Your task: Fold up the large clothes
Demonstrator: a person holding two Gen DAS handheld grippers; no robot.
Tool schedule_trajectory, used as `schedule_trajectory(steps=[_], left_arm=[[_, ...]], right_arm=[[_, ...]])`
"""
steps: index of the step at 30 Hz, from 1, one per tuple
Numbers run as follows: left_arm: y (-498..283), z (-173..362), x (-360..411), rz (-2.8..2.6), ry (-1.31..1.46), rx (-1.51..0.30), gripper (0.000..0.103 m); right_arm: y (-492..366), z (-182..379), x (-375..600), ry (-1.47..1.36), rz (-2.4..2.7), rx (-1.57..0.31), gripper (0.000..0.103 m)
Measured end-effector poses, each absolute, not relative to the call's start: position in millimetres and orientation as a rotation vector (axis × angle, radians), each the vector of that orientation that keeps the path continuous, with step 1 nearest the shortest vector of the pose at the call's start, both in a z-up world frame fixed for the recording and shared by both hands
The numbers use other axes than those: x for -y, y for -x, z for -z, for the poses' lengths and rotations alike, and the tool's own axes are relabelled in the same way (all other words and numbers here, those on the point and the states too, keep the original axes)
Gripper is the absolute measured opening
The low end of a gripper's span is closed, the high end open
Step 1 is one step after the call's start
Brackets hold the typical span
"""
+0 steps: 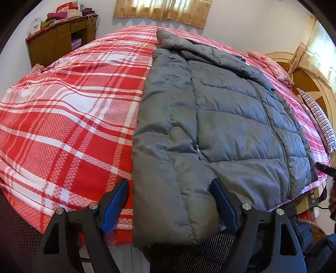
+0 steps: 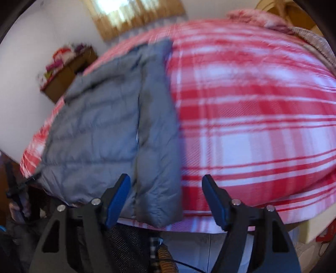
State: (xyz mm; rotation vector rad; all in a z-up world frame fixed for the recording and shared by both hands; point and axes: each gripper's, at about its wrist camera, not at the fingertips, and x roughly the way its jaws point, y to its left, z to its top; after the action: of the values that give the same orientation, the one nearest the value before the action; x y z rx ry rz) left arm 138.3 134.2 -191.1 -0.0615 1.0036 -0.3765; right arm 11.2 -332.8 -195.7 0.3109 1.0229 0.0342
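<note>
**Grey jacket lies on the bed, both tongs spread at its near corners**

A grey quilted jacket point(image 1: 226, 130) lies flat on a bed covered with a red and white checked blanket point(image 1: 69, 109). Its sides are folded in over the front, so it forms a long strip running away from the tongs toward the far edge of the bed, collar end farthest. The hem end hangs slightly over the near edge of the bed.

The left gripper point(image 1: 170, 195) stands wide. The near left corner of the jacket lies between its two blue pads; the left pad point(image 1: 117, 201) sits over the blanket just beside the jacket's edge, and the right pad sits over the jacket's fabric. The pads do not press together on the cloth.

The right gripper point(image 2: 166, 195) also stands wide, though its view is blurred. The near right corner of the jacket point(image 2: 117, 134) lies between its pads, closer to the left one; the right pad is over the bare blanket point(image 2: 252, 117).

Beyond the left gripper, far to the left, a wooden cabinet point(image 1: 58, 40) stands against the wall with folded clothes point(image 1: 65, 14) stacked on top. A curtain point(image 1: 163, 10) hangs on the wall straight ahead. Far to the right lie a pink pillow point(image 1: 271, 65) and a striped cloth point(image 1: 321, 121).
</note>
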Motion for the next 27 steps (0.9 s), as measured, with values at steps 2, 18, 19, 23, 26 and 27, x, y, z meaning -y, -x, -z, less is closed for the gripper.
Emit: schedule_trajectory(steps=[2, 18, 19, 23, 26, 27], left_arm=[[-136.3, 192.7, -132.4, 0.383, 0.054, -0.999, 0.08], [-110.2, 107.6, -153.0, 0.625, 0.283, -0.702, 0.013], [-105.7, 94.4, -154.1, 0.641, 0.282, -0.666, 0.013], [-90.2, 50.8, -161.9, 0.706, 0.304, -0.547, 0.013], [-81.4, 18.7, -169.0, 0.732, 0.312, -0.476, 0.013], [-78.9, 6.7, -170.9, 0.737, 0.309, -0.449, 0.013]], right_arm=[[-17.9, 205.4, 321.1, -0.282, -0.06, -1.056, 0.074], [24.1, 119.8, 326.6, -0.449, -0.248, -0.783, 0.01], [32.0, 104.5, 327.2, -0.451, -0.264, -0.745, 0.01], [54.3, 54.8, 317.5, -0.45, -0.301, -0.622, 0.01], [68.8, 22.4, 314.9, -0.49, -0.333, -0.532, 0.01], [72.0, 15.1, 314.4, -0.5, -0.342, -0.506, 0.01]])
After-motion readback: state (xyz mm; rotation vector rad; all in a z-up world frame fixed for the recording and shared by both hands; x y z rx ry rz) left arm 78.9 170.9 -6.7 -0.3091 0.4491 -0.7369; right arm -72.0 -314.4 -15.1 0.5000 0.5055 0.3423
